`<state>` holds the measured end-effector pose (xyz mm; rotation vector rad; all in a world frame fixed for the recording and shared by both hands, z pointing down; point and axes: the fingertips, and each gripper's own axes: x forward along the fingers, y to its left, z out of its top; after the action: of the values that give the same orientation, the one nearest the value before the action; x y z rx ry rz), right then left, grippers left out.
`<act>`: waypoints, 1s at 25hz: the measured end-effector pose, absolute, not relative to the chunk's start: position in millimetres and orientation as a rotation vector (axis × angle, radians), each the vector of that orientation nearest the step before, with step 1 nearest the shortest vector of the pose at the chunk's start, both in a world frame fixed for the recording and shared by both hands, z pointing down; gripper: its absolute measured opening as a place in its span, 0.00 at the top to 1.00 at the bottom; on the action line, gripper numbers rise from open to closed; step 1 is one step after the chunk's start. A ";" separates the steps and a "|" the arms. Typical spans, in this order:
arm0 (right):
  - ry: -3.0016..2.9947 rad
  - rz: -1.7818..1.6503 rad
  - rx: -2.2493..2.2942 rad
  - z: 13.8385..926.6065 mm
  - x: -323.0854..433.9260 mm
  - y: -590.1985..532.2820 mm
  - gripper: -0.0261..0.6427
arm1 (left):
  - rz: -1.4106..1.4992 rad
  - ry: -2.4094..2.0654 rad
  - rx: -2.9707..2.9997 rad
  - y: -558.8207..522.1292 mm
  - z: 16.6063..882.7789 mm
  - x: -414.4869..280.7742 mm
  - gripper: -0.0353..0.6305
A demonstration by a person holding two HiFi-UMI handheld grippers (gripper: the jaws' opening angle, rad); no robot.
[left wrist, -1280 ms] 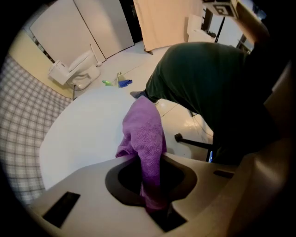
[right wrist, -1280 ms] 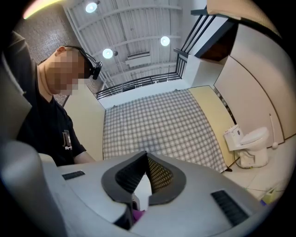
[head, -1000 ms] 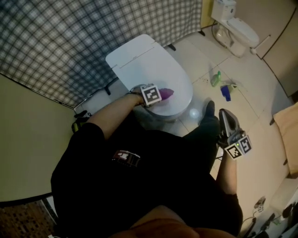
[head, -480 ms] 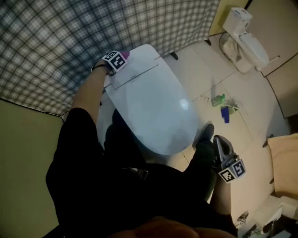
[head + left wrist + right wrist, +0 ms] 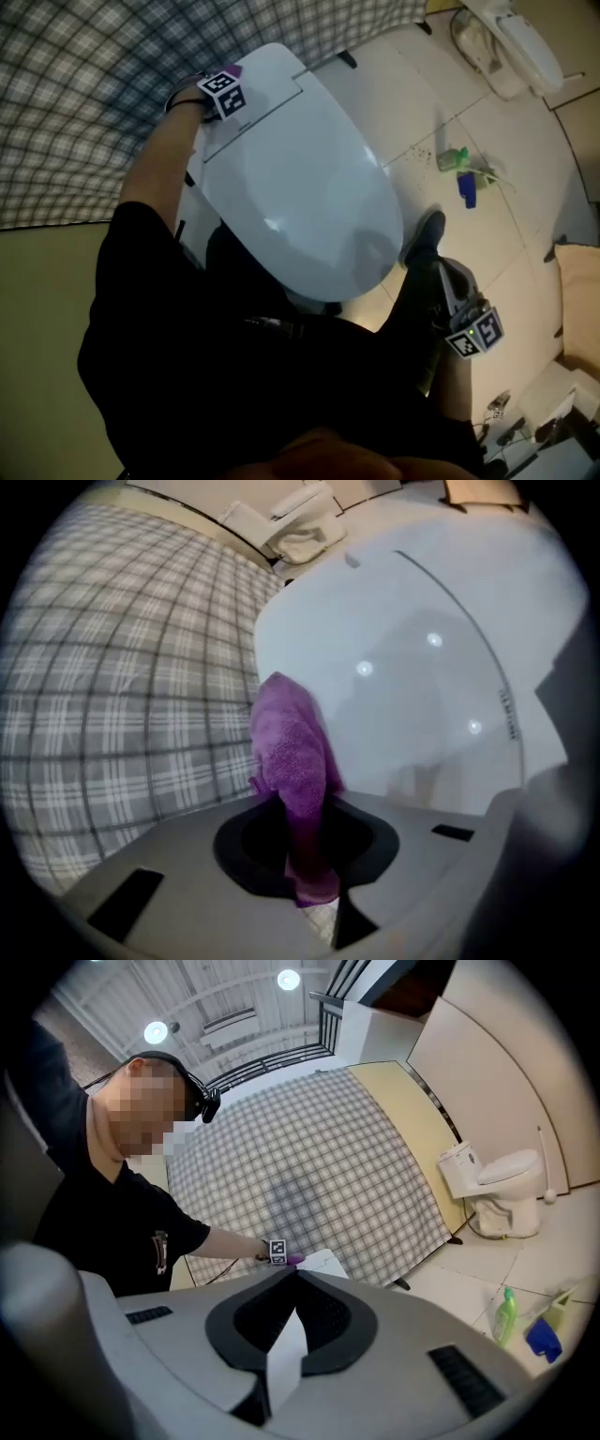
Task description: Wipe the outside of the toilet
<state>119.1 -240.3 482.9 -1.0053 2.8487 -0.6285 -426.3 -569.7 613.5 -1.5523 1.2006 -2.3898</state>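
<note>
The white toilet (image 5: 300, 187) has its lid closed and fills the middle of the head view. My left gripper (image 5: 223, 91) is at the toilet's rear left corner, close to the plaid wall. It is shut on a purple cloth (image 5: 291, 752), which hangs out past the jaws beside the toilet's white surface (image 5: 422, 667). My right gripper (image 5: 457, 291) is held low at the right, away from the toilet. Its jaws are shut with nothing between them (image 5: 291, 1279). The left gripper's marker cube and a bit of purple cloth (image 5: 292, 1260) show far off in the right gripper view.
A grey plaid wall (image 5: 94, 94) runs behind the toilet. A second white toilet (image 5: 511, 37) stands at the upper right. A green bottle (image 5: 454, 157) and a blue bottle (image 5: 467, 187) lie on the tiled floor. A person's dark shoe (image 5: 427, 234) rests by the bowl's front.
My left gripper carried the purple cloth from the front of the lid to the rear left corner. The right gripper stayed low at the right.
</note>
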 end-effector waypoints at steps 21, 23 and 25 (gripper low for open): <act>2.748 -0.300 -0.928 412.1 195.5 -57.1 0.98 | -2.376 0.553 -1.717 -207.2 666.0 -95.1 0.87; 2.732 -0.279 -0.925 407.9 202.3 -47.6 0.98 | -2.354 0.482 -1.729 -179.6 669.0 -69.9 0.87; 2.723 -0.264 -0.926 405.7 209.2 -39.2 0.98 | -2.338 0.410 -1.722 -156.2 672.9 -48.4 0.87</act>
<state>209.2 -39.2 405.7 -0.9261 2.7231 -0.2642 -48.4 -156.2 672.9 -1.7222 0.4104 -2.3383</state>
